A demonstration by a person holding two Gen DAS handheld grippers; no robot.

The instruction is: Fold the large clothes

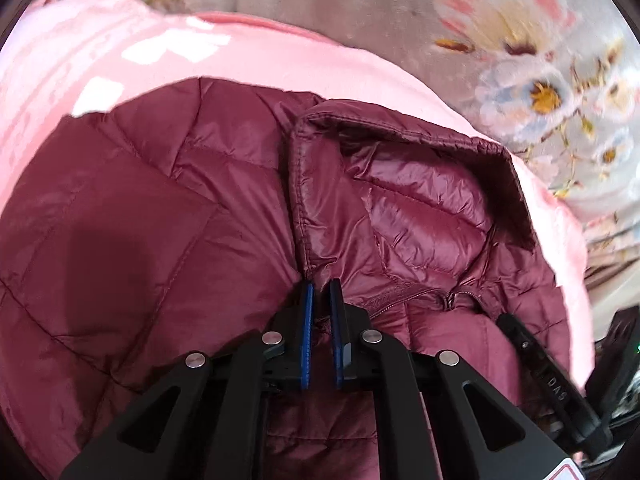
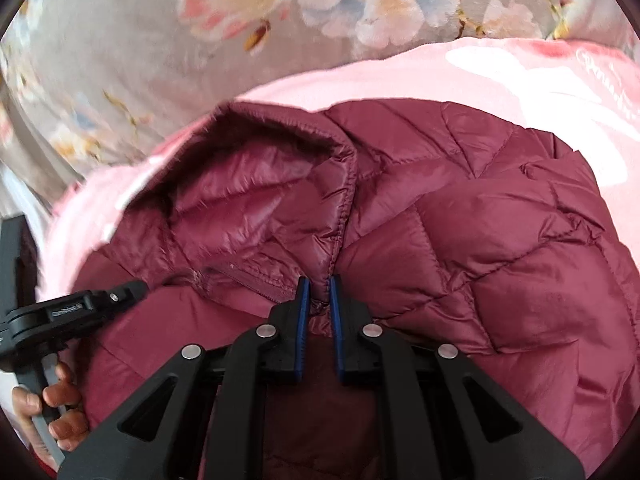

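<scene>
A maroon puffer jacket (image 1: 168, 216) lies on a pink blanket (image 1: 100, 48), sleeves apparently folded in. The left gripper (image 1: 321, 286) and right gripper (image 2: 319, 282) each pinch fabric beside the hood (image 2: 256, 200), jaws nearly closed; the final lengthwise fold seems still undone.

Jacket (image 1: 160, 208) hem cut off; floral fabric (image 1: 520, 60) blurred
</scene>
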